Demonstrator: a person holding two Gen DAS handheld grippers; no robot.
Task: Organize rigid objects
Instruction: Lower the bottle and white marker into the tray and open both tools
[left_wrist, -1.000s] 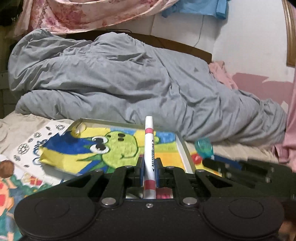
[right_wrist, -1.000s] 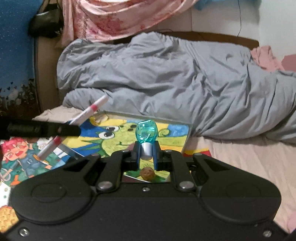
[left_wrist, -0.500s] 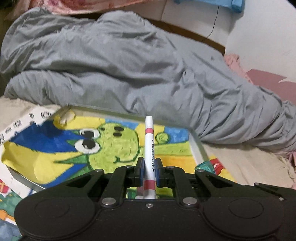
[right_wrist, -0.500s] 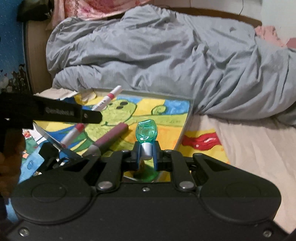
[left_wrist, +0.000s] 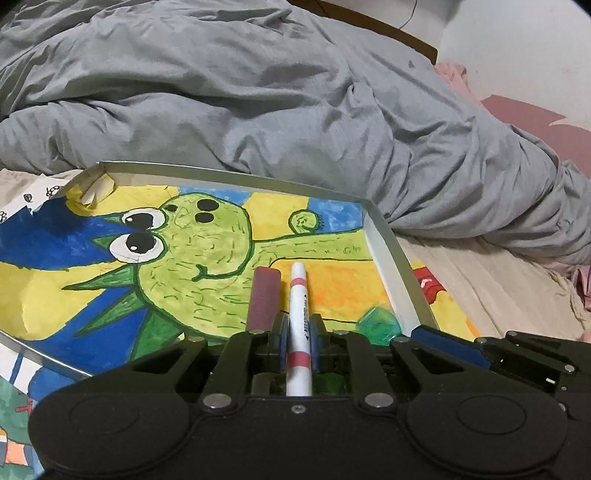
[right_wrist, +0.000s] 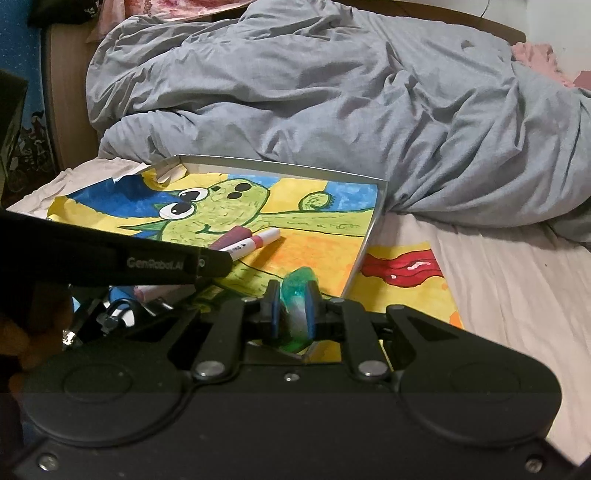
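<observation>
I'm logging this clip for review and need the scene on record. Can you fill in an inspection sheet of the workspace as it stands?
Surface: bed sheet, with a shallow tray on it, lined by a green cartoon drawing.
Job's things: white marker with pink bands; maroon tube lying beside it in the tray; teal translucent piece.
Clutter: coloured drawings lying loose beside the tray.
Grippers: left gripper shut on the white marker; right gripper shut on the teal translucent piece, low over the tray.
Cables: thin wire on the wall.
Surroundings: rumpled grey duvet, wooden headboard.
</observation>
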